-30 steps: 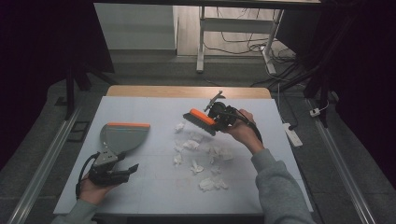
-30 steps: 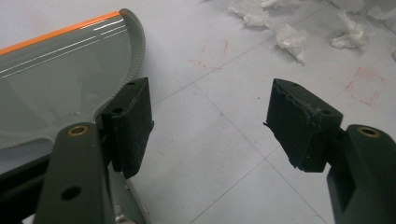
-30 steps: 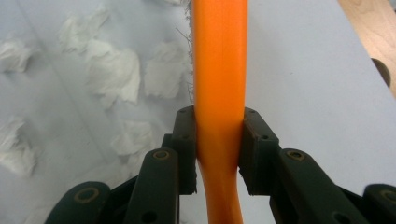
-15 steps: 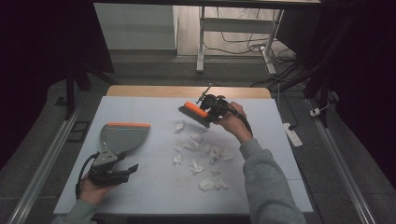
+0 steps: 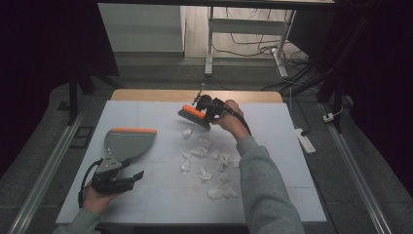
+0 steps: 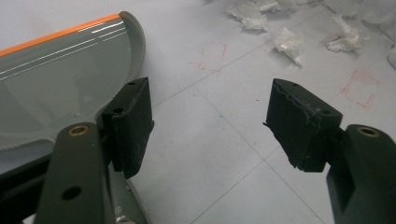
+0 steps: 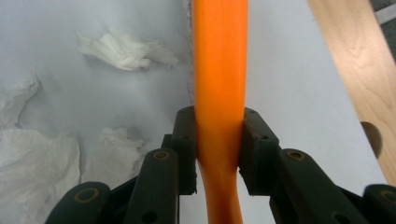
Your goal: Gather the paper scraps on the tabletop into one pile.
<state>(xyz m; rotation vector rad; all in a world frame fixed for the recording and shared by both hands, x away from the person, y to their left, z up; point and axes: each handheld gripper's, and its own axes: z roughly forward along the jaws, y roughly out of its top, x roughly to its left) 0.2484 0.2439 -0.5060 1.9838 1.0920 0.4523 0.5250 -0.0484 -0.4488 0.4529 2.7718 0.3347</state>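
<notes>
Right arm stretched forward over the counter (image 5: 272,117), its right gripper (image 7: 215,140) clamped tight on the smooth orange handle of the hand brush (image 5: 194,116) at the far edge of the crumpled white tissue scraps (image 5: 204,156). Left hand low at the near corner, left gripper (image 6: 210,116) gaping wide and holding nothing between its pads, beside the grey plastic dustpan (image 5: 127,144) with its orange lip lying flat.

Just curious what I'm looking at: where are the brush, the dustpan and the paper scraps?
brush (image 5: 193,113), high view, orange back of its head.
dustpan (image 5: 127,144), high view, grey tray.
paper scraps (image 5: 199,151), high view, one crumpled white piece.
</notes>
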